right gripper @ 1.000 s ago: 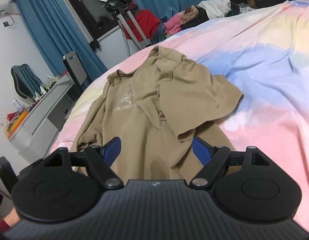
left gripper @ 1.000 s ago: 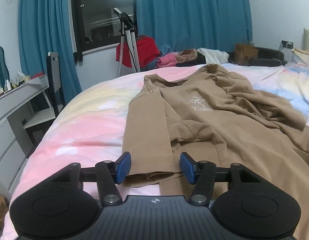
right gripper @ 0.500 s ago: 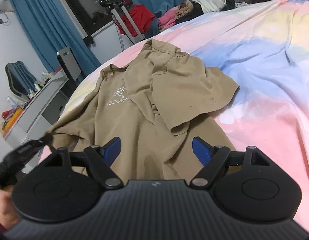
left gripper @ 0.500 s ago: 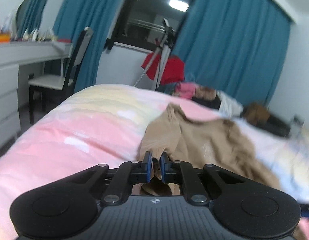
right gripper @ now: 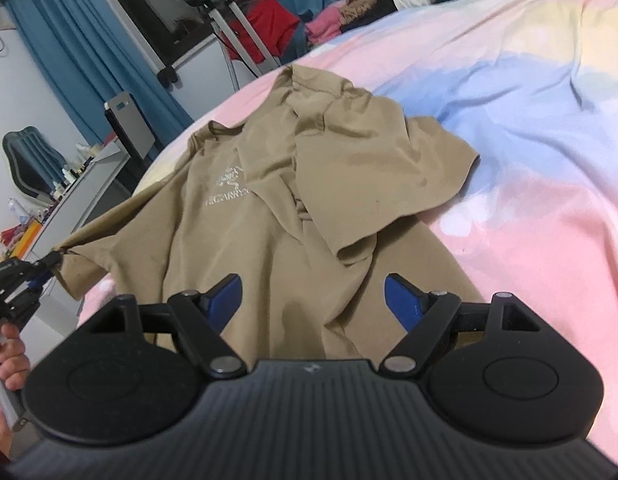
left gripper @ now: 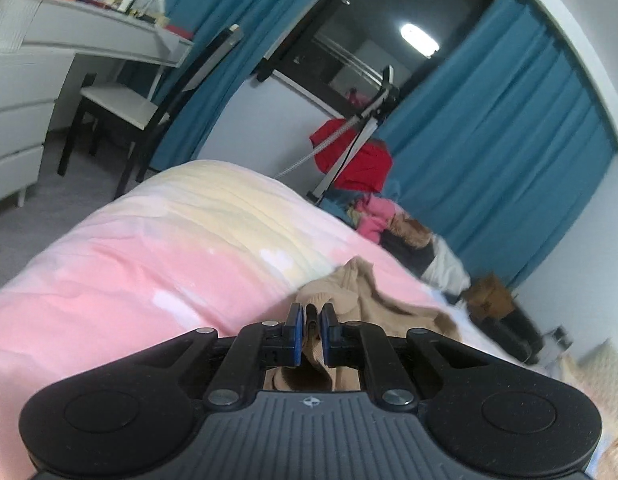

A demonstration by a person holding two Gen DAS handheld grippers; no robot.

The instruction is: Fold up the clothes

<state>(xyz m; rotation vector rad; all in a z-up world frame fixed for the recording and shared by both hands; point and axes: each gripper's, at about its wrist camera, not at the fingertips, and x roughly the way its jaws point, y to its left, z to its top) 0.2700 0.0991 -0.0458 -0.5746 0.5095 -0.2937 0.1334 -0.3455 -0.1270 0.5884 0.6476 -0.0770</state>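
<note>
left wrist view: the left gripper [left gripper: 309, 322] is clamped on a bunched bit of the tan shirt [left gripper: 373, 300], fabric squeezed between the blue pads, with the rest of it trailing away over the pink end of the bed [left gripper: 149, 280]. picture's a bit smeary and tilted, so i can't tell from here which part of the shirt it has. right wrist view: way clearer. the shirt [right gripper: 269, 208] lies rumpled on the bed [right gripper: 529, 160], collar at the far end toward the curtains, hem near the camera, so its long axis runs away from us, logo side up. one sleeve is flopped over the chest; the other is drawn out to the left edge, pinched in the left gripper [right gripper: 49, 260]. the right gripper [right gripper: 313, 292] hovers over the hem with jaws wide apart, holding nothing. looks like the spreading-out step, before any real fold. next i'd guess the right one needs to grab the flopped sleeve or hem and pull it flat.
</note>
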